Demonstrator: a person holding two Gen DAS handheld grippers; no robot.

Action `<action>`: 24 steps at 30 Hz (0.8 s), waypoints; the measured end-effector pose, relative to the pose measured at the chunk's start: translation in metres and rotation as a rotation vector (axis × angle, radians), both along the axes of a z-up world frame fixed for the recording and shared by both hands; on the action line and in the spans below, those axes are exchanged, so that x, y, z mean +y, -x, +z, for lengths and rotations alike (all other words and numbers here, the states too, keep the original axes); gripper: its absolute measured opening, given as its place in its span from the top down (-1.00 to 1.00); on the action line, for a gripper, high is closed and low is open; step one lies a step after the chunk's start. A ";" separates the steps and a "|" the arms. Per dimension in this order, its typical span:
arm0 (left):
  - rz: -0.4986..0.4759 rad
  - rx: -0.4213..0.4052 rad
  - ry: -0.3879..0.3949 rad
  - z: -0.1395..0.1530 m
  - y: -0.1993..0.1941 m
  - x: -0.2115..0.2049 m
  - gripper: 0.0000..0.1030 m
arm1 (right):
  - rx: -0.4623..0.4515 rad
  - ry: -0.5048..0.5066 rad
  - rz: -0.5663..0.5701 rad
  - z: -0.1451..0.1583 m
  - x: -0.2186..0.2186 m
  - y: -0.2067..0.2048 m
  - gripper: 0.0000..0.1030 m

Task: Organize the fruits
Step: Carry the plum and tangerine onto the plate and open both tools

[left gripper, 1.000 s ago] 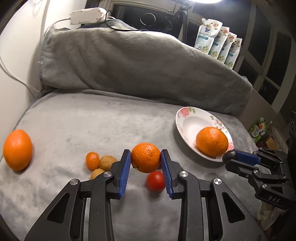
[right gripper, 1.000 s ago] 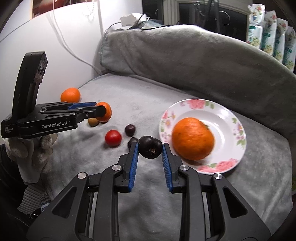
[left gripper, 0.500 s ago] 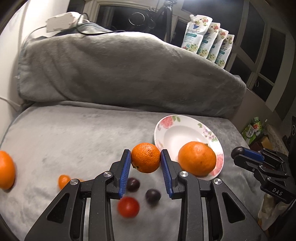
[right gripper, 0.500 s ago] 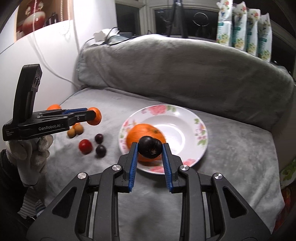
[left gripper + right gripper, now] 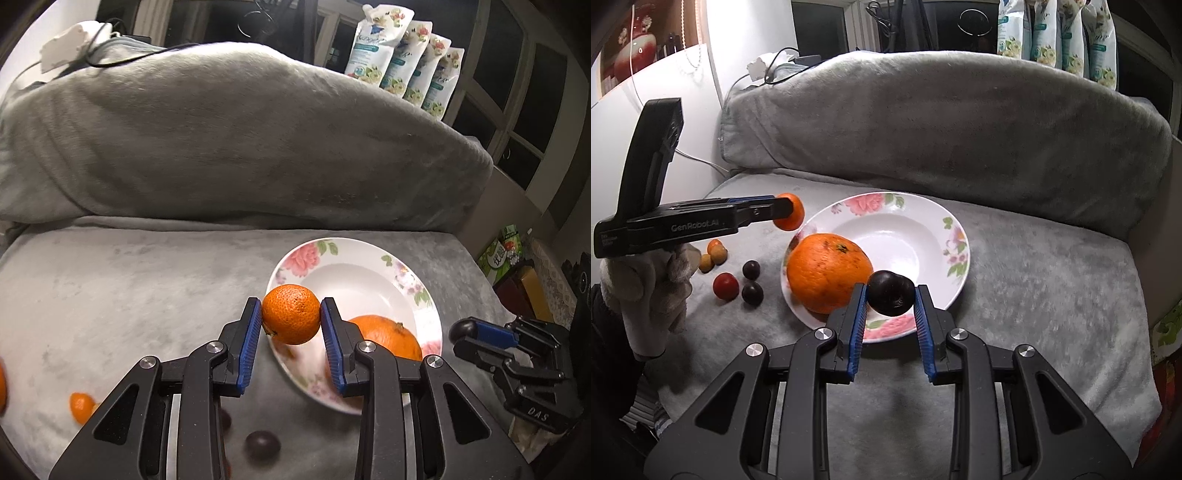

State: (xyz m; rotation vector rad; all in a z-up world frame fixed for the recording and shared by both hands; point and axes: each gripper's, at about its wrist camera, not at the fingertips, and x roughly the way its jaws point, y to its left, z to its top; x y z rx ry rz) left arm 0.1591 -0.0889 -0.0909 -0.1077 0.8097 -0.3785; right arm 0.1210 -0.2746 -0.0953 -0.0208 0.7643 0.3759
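The blanket point(image 5: 1015, 273) is soft, fuzzy gray cloth, and it looks matt. The plate point(image 5: 955, 236) is smooth and shiny, with painted flowers on its rim. The mandarin point(image 5: 291, 314) has bumpy, dotted skin with a little shine. The orange point(image 5: 827, 271) on the plate has skin like that too. The plum point(image 5: 890, 292) is dark, smooth and a bit glossy. Both grippers, left point(image 5: 291, 334) and right point(image 5: 889, 314), are matt black plastic with ridged blue pads point(image 5: 250, 339) and shiny metal screws point(image 5: 960, 335). The glove point(image 5: 646, 284) is rough knitted cloth.
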 end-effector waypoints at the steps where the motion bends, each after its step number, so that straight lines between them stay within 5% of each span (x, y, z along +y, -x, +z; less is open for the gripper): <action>1: 0.000 0.000 -0.003 0.000 -0.002 -0.003 0.39 | 0.001 0.000 0.001 -0.001 -0.001 -0.001 0.48; 24: -0.028 -0.023 0.004 0.010 -0.013 -0.026 0.38 | 0.013 0.009 0.030 -0.011 0.004 -0.013 0.47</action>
